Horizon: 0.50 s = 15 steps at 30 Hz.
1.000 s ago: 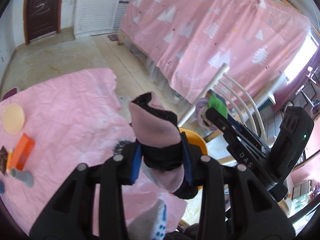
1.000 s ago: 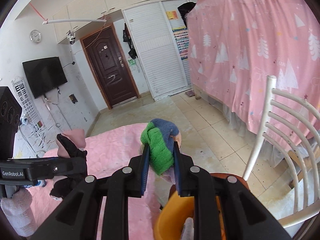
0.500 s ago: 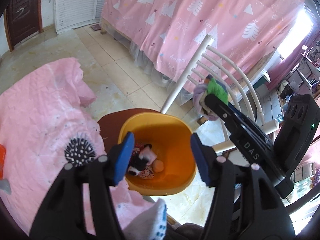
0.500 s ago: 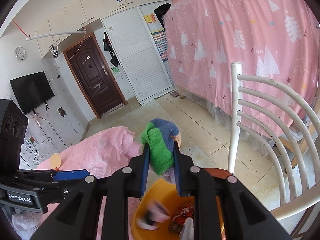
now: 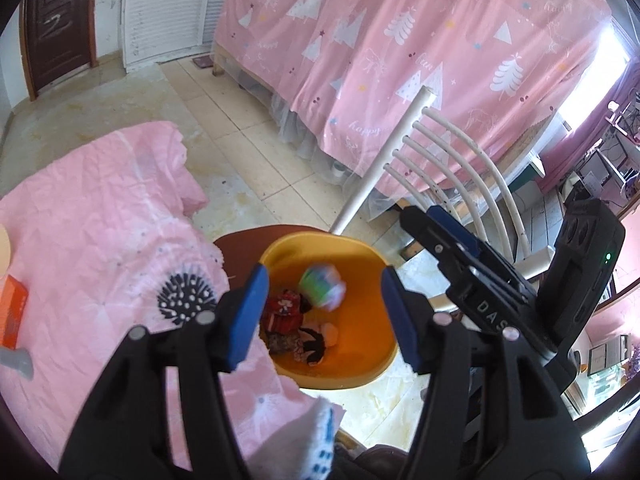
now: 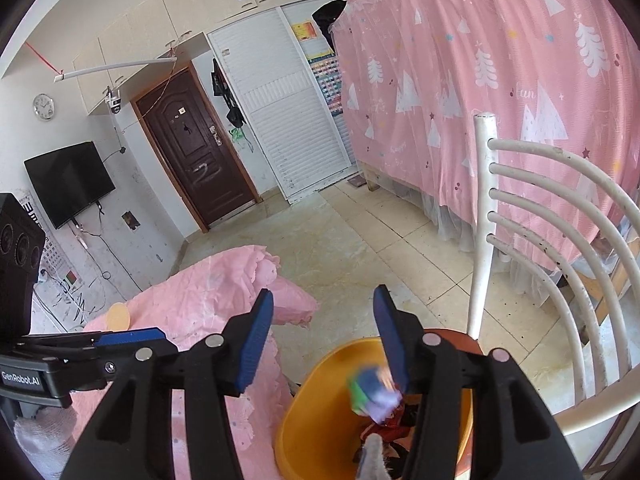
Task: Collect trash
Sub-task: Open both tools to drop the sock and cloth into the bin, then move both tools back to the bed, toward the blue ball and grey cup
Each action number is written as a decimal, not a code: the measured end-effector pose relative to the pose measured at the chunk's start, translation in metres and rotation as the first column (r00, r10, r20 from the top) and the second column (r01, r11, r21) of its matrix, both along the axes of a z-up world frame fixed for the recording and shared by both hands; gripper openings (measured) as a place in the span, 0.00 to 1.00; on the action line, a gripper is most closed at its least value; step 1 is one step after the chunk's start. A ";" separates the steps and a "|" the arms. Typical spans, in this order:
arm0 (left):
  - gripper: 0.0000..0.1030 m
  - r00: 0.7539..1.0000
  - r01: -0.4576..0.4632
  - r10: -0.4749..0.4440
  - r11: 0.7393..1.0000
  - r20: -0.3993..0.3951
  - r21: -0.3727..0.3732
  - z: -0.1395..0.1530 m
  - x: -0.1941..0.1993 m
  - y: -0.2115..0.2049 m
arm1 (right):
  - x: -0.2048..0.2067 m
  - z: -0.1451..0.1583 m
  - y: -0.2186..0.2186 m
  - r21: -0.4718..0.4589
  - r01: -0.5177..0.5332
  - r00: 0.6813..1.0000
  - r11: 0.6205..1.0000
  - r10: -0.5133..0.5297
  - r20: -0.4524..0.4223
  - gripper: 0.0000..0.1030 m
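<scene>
two grippers, both with blue-padded jaws spread apart and nothing between them. left gripper (image 5: 322,312) hangs above the round orange plastic bin (image 5: 362,360), jaws framing it. right gripper (image 6: 322,336) sits over the bin's rim (image 6: 320,364) at 6 o'clock in its own view; in the left view it enters from 3 o'clock.

blurred green, blue and white cloth bundle (image 5: 322,282) is inside the bin's mouth, free of both grippers, above the pile; also seen in the right view (image 6: 374,394), just beside the right-hand pad. red printed wrapper (image 5: 284,310) and dark scraps (image 5: 312,344) lie on the bin floor.

edges: bin stands on a brown round seat (image 5: 240,240), its rim at 9 o'clock close against the edge of the crumpled pink tablecloth (image 5: 100,216). white slatted chair back (image 5: 452,184) rises just beyond the bin at 1 o'clock. open tiled floor (image 6: 360,248) stretches toward the dark brown door (image 6: 196,160) at 11 o'clock. pink tree-print curtain (image 6: 500,80) closes off the 2 o'clock side.

on the cloth at 9 o'clock: orange box (image 5: 12,312), pale round disc (image 5: 3,248), both at frame edge.
</scene>
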State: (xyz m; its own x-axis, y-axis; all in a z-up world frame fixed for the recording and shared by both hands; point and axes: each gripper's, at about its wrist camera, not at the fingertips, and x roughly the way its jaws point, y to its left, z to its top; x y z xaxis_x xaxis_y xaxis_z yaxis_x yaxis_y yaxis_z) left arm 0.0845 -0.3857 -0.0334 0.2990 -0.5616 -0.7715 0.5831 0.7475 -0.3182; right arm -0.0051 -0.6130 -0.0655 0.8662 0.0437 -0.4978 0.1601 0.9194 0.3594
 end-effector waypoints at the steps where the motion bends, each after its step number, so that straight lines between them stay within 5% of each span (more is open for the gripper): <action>1: 0.54 1.000 -0.004 0.004 1.000 0.003 -0.006 0.002 0.000 0.004 | 0.001 0.000 0.004 -0.003 -0.008 1.000 1.000 0.008 -0.002 0.41; 15: 0.54 0.992 -0.106 0.111 0.991 0.058 -0.078 0.034 0.002 0.079 | 0.038 0.018 0.081 -0.041 -0.156 0.988 0.987 0.155 -0.019 0.45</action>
